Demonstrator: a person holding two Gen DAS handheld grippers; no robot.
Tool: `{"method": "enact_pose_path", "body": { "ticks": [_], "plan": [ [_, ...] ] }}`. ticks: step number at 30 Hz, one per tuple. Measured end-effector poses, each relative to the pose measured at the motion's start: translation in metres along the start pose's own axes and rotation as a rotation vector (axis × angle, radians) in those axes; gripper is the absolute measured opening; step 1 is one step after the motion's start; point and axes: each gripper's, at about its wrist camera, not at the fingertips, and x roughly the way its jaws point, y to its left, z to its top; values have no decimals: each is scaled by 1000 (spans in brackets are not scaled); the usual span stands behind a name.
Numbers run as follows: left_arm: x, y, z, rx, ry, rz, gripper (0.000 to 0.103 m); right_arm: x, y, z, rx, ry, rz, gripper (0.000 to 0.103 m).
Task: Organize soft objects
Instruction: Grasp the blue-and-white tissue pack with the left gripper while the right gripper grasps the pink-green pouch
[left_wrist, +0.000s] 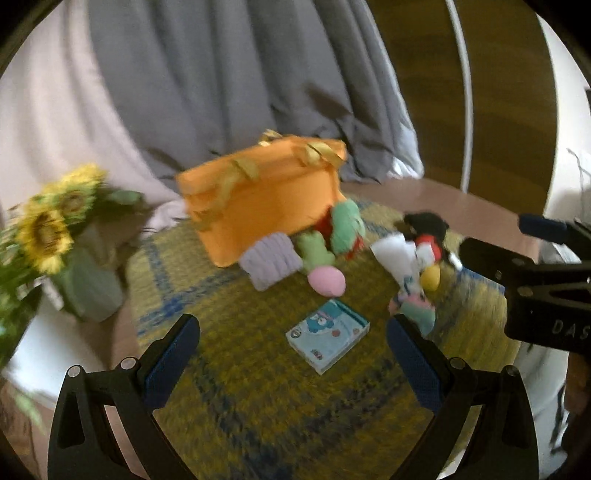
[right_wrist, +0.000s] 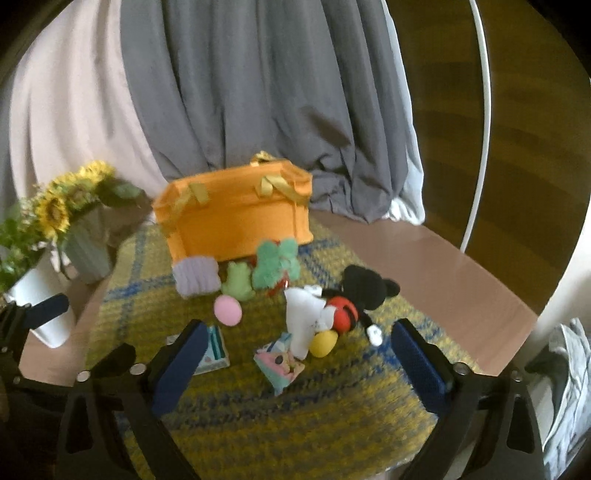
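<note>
Blue-padded fingers of left gripper (left_wrist: 293, 332) spread wide, holding nothing; same for right gripper (right_wrist: 297, 338), wide apart and empty. Between left fingers, just ahead: light blue picture packet (left_wrist: 328, 339) lying flat on yellow-blue woven mat (left_wrist: 258, 406). Farther ahead: pink ball (left_wrist: 327, 281), lilac knit piece (left_wrist: 269, 260), green plush toys (left_wrist: 332, 236), all bunched against orange fabric box (left_wrist: 258, 206). Ahead of right fingers, between them: mouse plush (right_wrist: 351, 302) on its side, touching white cloth (right_wrist: 306, 317); pastel packet (right_wrist: 279, 363) just before it. Beyond left finger, off the mat: sunflowers (left_wrist: 51, 221) in grey-green vase (left_wrist: 88, 288).
</note>
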Motion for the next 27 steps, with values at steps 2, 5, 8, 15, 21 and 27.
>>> {"method": "enact_pose_path", "body": {
  "ticks": [2, 5, 8, 15, 21, 27],
  "plan": [
    [16, 2, -4, 46, 17, -42, 102, 12, 5, -4, 6, 26, -16, 95],
    [36, 4, -9, 98, 42, -101, 102, 27, 12, -11, 13, 57, -43, 91],
    [53, 6, -13, 128, 66, -159, 101, 39, 17, -16, 17, 83, -58, 89],
    [84, 5, -18, 173, 116, -230, 96, 70, 21, -30, 34, 150, -66, 80],
    [104, 1, -17, 178, 159, -275, 90, 93, 18, -34, 46, 201, -45, 69],
    [111, -1, -19, 189, 171, -303, 70, 104, 20, -39, 32, 233, -27, 60]
  ]
}}
